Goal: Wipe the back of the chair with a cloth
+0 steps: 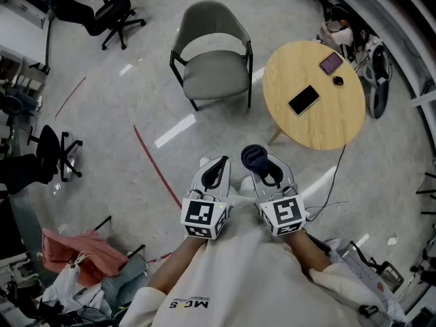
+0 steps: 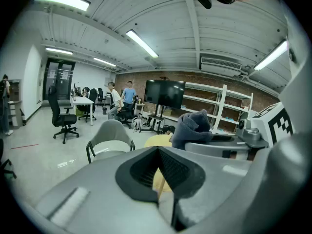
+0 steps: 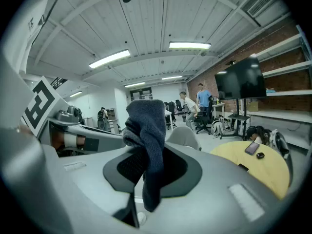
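A grey-green chair (image 1: 211, 53) with a curved back and black legs stands ahead of me, its seat facing me; it also shows as the chair (image 2: 111, 136) and the chair (image 3: 182, 135) in the two gripper views. My right gripper (image 1: 261, 163) is shut on a dark blue cloth (image 1: 253, 157), which sticks up from its jaws as the cloth (image 3: 146, 145). My left gripper (image 1: 212, 172) is held beside it, shut with nothing between its pads. Both grippers hover close to my body, well short of the chair.
A round wooden table (image 1: 315, 94) with two phones and a small dark object stands right of the chair. Black office chairs (image 1: 102, 16) are at the far left. A cable (image 1: 334, 182) runs across the floor at right. Red cloth and bags (image 1: 75, 251) lie at lower left.
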`<act>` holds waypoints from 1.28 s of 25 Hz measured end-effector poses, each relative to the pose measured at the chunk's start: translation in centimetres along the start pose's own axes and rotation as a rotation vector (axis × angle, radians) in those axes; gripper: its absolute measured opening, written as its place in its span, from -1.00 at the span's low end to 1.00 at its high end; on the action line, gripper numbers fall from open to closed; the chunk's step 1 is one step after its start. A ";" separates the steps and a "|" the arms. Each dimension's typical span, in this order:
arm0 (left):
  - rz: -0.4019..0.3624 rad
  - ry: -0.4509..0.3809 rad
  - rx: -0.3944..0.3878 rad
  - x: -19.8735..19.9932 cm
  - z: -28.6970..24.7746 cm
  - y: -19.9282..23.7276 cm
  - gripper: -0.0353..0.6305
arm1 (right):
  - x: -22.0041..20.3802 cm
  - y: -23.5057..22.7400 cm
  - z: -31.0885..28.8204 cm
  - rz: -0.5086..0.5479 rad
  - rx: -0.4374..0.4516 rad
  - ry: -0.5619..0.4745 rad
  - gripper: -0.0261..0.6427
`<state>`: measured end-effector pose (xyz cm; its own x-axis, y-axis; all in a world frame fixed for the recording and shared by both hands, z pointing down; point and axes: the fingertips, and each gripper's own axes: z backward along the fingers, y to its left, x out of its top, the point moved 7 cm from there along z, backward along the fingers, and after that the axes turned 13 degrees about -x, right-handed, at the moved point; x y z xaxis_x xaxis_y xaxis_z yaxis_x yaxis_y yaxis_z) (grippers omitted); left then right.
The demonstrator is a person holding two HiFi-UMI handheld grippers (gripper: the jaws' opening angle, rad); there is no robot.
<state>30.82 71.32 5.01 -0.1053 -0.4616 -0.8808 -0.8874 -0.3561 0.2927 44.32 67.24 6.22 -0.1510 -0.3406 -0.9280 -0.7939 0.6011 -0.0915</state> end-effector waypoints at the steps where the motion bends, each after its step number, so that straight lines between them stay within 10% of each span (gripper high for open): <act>1: 0.000 0.001 -0.002 0.1 -0.2 0.0 -0.89 | 0.1 -0.2 -0.1 -0.001 -0.002 0.000 -0.66; 16: 0.051 0.033 -0.029 -0.2 -0.7 4.2 -0.89 | -0.3 0.9 -3.3 -0.049 -0.014 0.067 -0.67; 32: 0.079 -0.032 -0.039 5.8 3.1 21.8 -0.89 | 6.5 10.0 -18.1 -0.063 -0.048 0.055 -0.67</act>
<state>9.45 63.33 5.13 -0.1890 -0.4639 -0.8655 -0.8579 -0.3509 0.3754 24.71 57.97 5.80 -0.1309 -0.4167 -0.8996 -0.8301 0.5421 -0.1303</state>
